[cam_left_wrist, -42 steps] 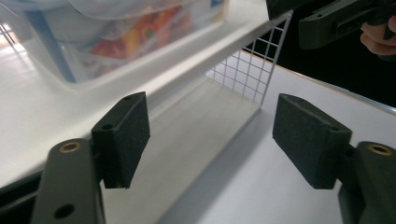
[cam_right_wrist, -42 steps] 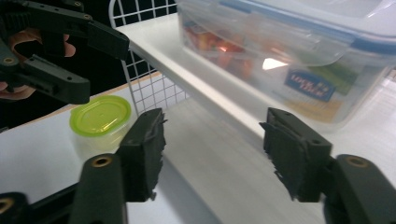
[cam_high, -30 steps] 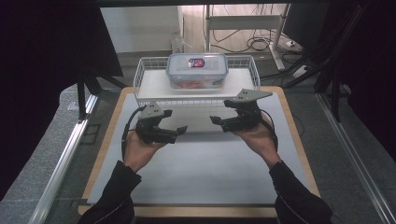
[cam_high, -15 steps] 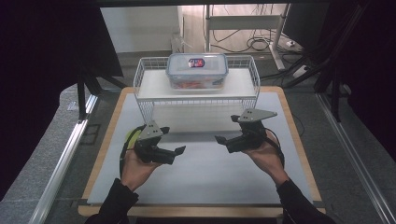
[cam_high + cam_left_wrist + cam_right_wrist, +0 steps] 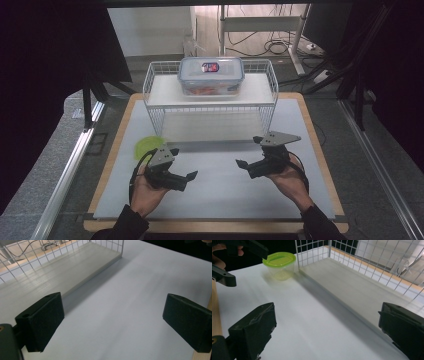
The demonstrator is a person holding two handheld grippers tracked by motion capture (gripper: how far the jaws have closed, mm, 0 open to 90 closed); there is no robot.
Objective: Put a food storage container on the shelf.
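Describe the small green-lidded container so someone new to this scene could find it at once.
Start at the white wire shelf rack at the far end of the table. Just off its front left corner, on the white mat beside the left gripper, stands the green-lidded container. It is a small clear tub with a lime lid, unlike the larger clear lunch box up on the rack.

Surface (image 5: 220, 195): white mat, wooden edge. On it stand a wire rack (image 5: 155, 107) and, beside the rack's left end, a green-lidded tub (image 5: 145, 147).
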